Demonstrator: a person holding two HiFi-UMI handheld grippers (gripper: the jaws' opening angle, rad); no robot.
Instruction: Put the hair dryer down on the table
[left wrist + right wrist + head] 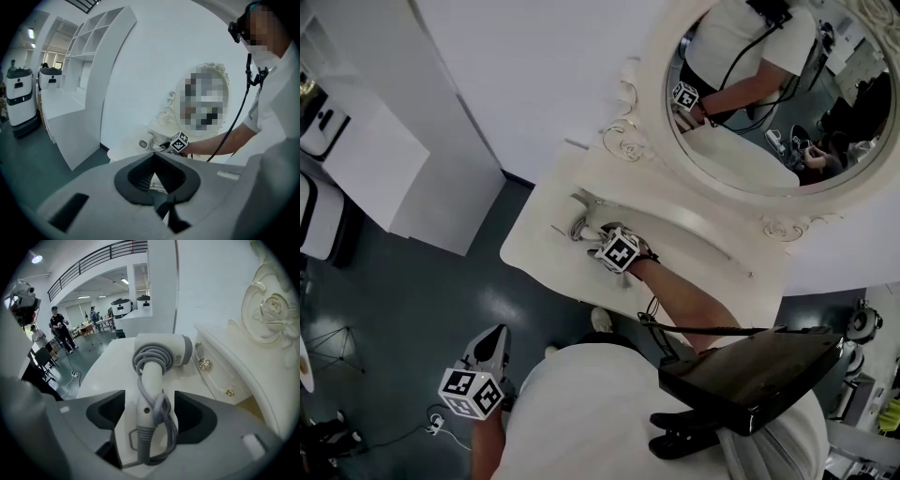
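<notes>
While the hair dryer (152,376) lies flat on the white table (546,246) in front of the mirror (769,103), toward that mirror's left side in the head view, its grey cord (161,427) is wound round handle and barrel. The right gripper (150,416) sits over the handle with jaws spread wide. A gap shows on each side of the handle, so nothing is pinched. Two brass knobs (205,363) on a drawer front lie between dryer and mirror. The left gripper (492,342) hangs well away from the mirror, off the table over the dark floor (412,300), jaws pressed together on nothing.
</notes>
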